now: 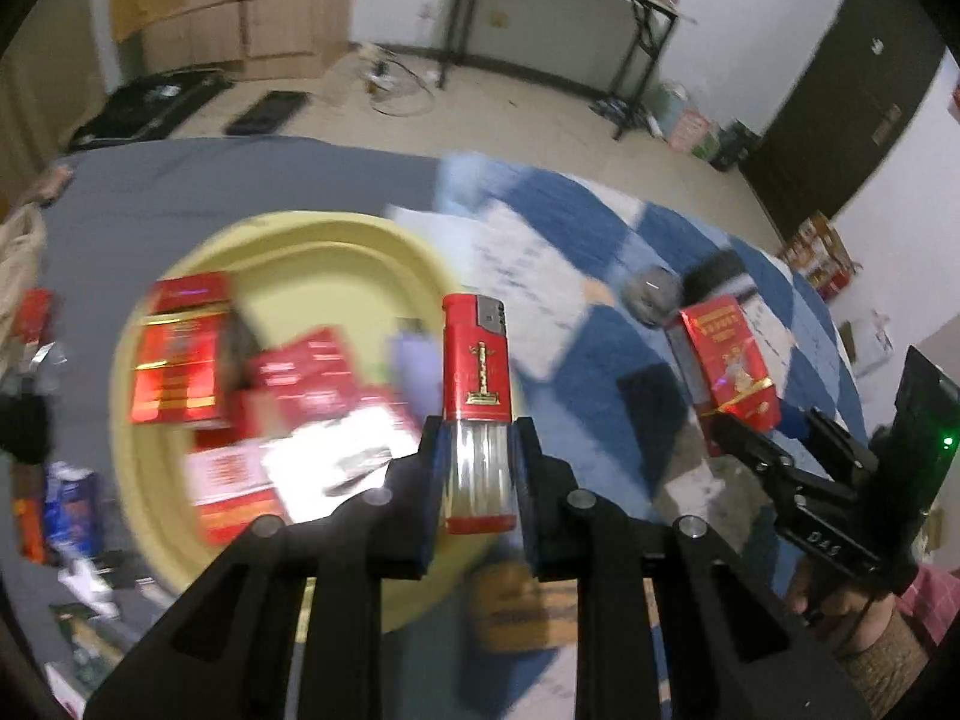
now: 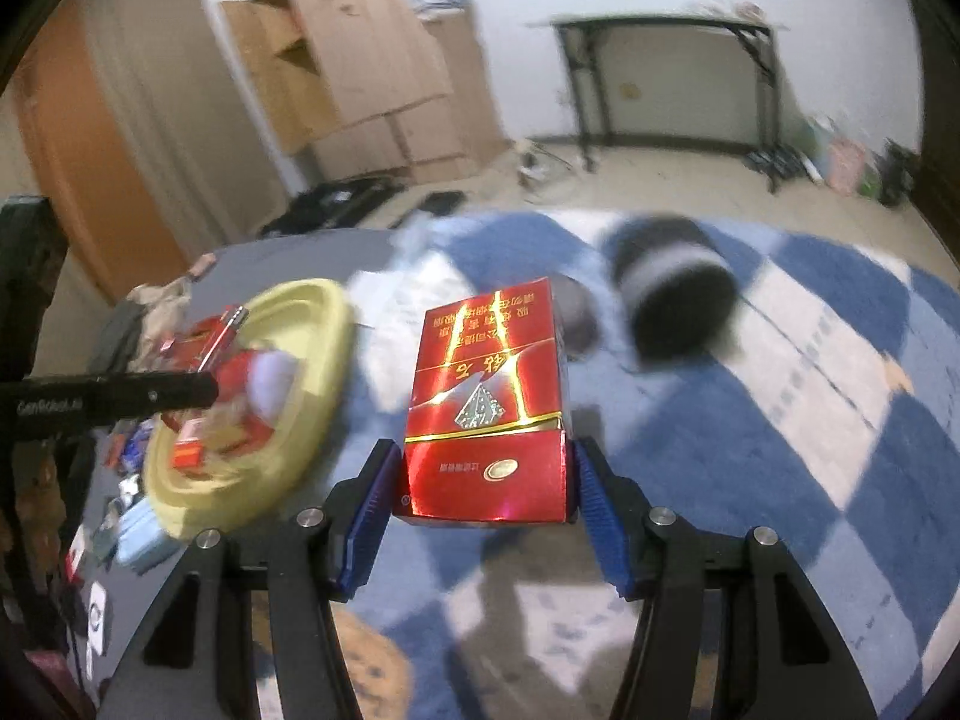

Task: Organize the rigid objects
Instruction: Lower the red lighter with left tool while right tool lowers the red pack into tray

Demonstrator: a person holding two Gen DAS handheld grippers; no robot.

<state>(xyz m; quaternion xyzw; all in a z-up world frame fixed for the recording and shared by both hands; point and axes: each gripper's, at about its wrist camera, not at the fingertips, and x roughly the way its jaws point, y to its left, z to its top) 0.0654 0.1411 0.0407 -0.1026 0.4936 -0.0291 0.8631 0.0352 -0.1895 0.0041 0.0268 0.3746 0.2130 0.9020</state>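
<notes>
Cigarette packs and lighters are what is being gathered up, and a good share already sit in the yellow basin [image 1: 384, 240], which lies on the grey sheet [image 1: 240, 180] beside the blue-and-white checked blanket [image 1: 576, 222].

Inside the basin I can make out several red packs [image 1: 180, 360], some white-faced boxes or cards, and a lilac lighter [image 1: 414, 360] near its blanket-side rim; the blur keeps me from counting them.

Two more pieces are up in the air. The left gripper [image 1: 478, 468] is clamped on a red lighter [image 1: 477, 360], held upright over the basin's blanket-side rim. The right gripper [image 2: 485, 474] is clamped on a red cigarette pack [image 2: 489, 408], held above the checked blanket, clear of the basin. Both look ready to be dropped in.

What is left, as far as I can see: a dark cylinder with a pale band [image 2: 675, 294] and a smaller grey object [image 2: 576, 312] lie on the blanket well apart from the basin, and a scatter of small packets [image 1: 66, 504] lies on the grey sheet outside the basin's rim on the side away from the blanket. I would put the job around the middle, perhaps a little past.
</notes>
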